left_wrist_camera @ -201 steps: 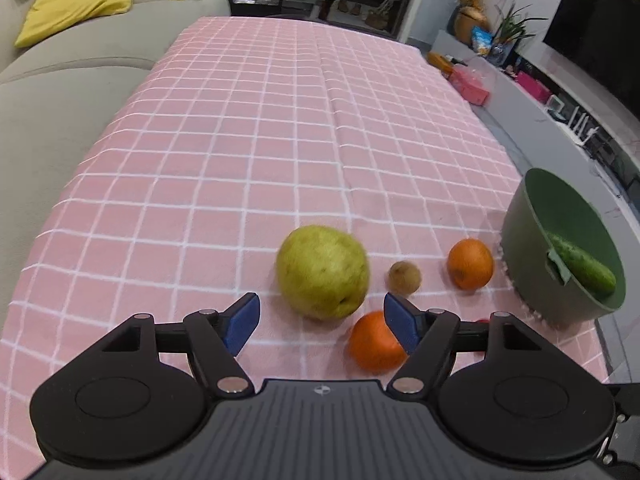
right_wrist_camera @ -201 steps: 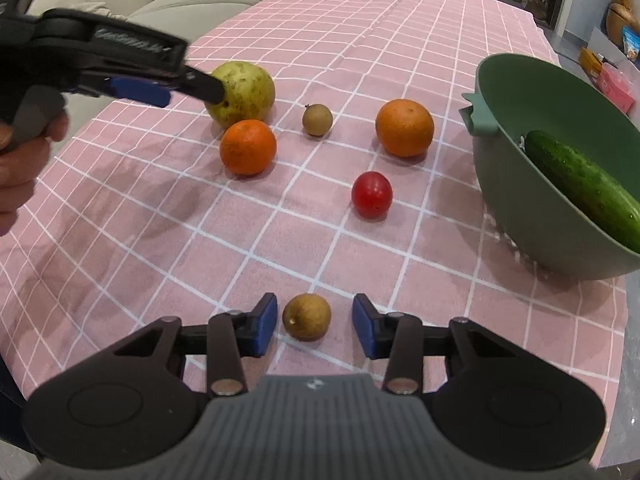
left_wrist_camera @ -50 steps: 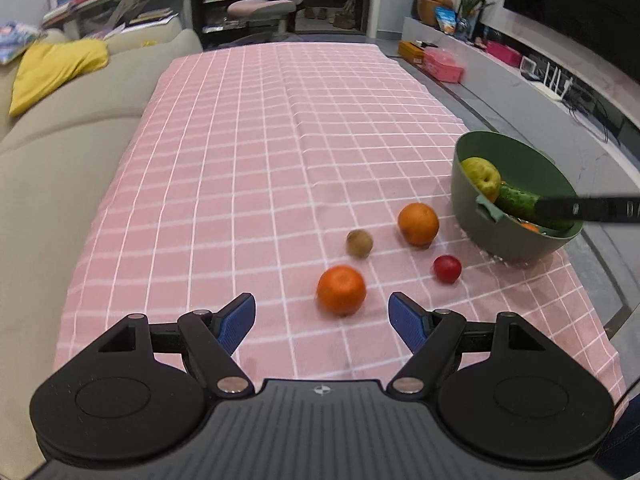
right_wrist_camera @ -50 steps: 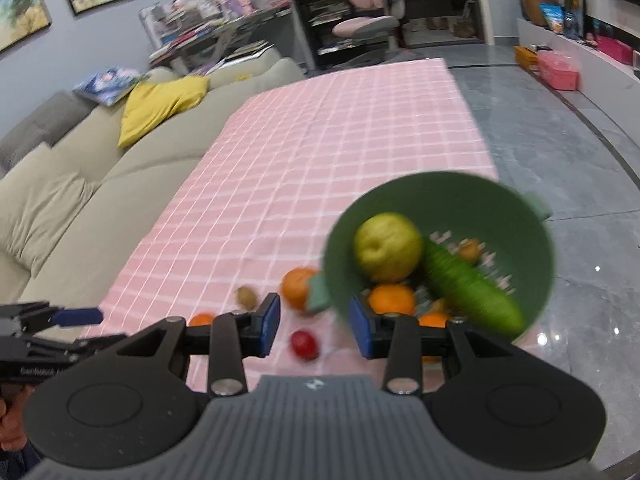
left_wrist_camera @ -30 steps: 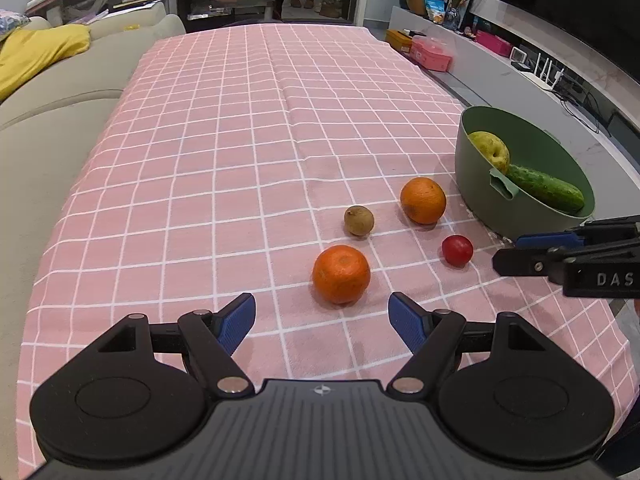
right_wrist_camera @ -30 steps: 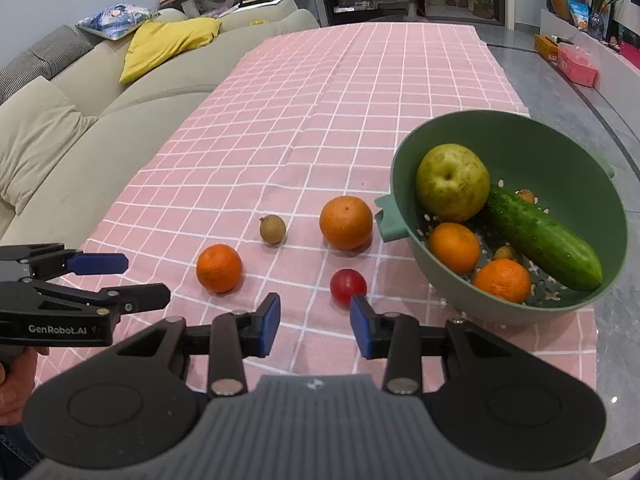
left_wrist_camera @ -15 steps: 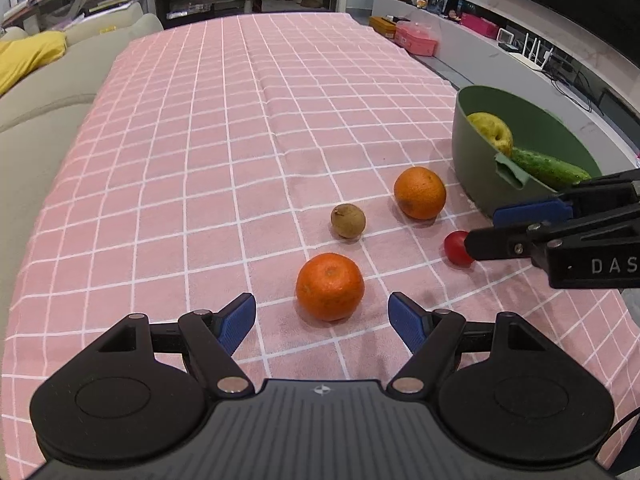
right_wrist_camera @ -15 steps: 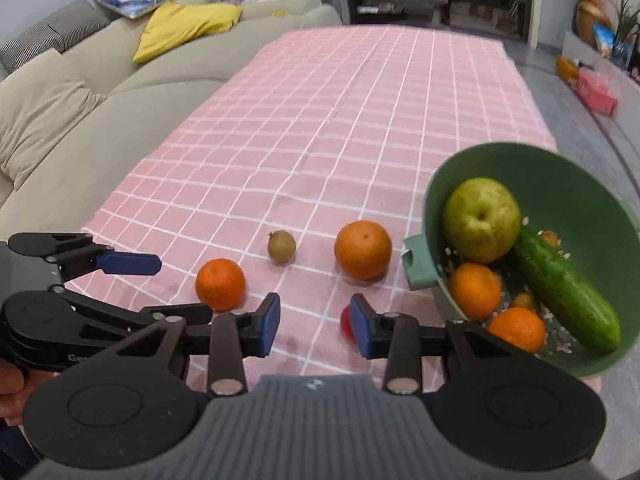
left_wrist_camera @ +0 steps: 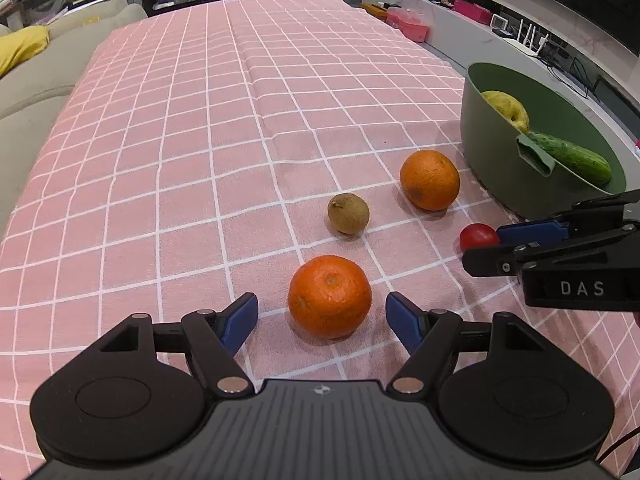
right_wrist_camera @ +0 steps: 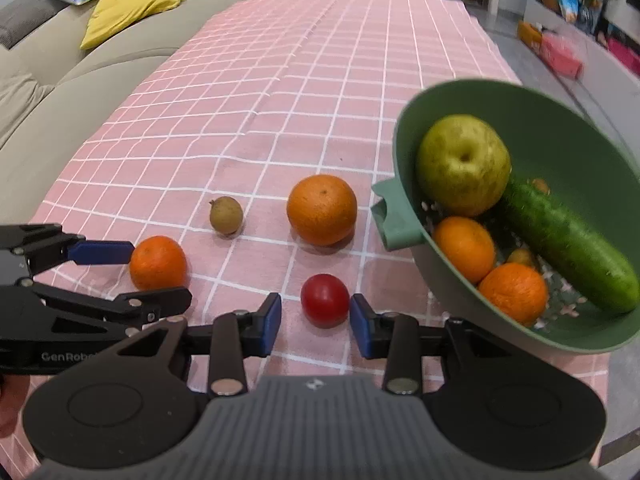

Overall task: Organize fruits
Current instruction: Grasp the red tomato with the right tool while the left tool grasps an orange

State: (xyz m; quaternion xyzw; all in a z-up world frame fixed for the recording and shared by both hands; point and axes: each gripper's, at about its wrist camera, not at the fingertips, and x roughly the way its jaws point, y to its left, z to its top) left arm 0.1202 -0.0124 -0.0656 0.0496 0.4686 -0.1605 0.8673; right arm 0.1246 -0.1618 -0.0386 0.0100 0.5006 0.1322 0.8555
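Observation:
My left gripper point(left_wrist_camera: 322, 316) is open with a small orange point(left_wrist_camera: 329, 297) between its fingertips on the pink checked cloth; it shows in the right wrist view point(right_wrist_camera: 158, 263) too. My right gripper point(right_wrist_camera: 315, 322) is open around a red tomato point(right_wrist_camera: 325, 300), which also shows in the left wrist view point(left_wrist_camera: 476, 236). A larger orange point(right_wrist_camera: 322, 209) and a brown kiwi point(right_wrist_camera: 226, 209) lie further back. The green bowl point(right_wrist_camera: 580, 128) at right holds a green pear point(right_wrist_camera: 463, 165), a cucumber point(right_wrist_camera: 568, 240) and two oranges.
The table edge and grey floor run along the right, past the bowl point(left_wrist_camera: 492, 152). A beige sofa point(right_wrist_camera: 60, 92) with a yellow cushion lies to the left. A pink box point(left_wrist_camera: 408, 26) and shelf items stand at the far right.
Both grippers have moved forward and down. The small orange now sits between my left fingertips, and the tomato between my right fingertips. Both stay open.

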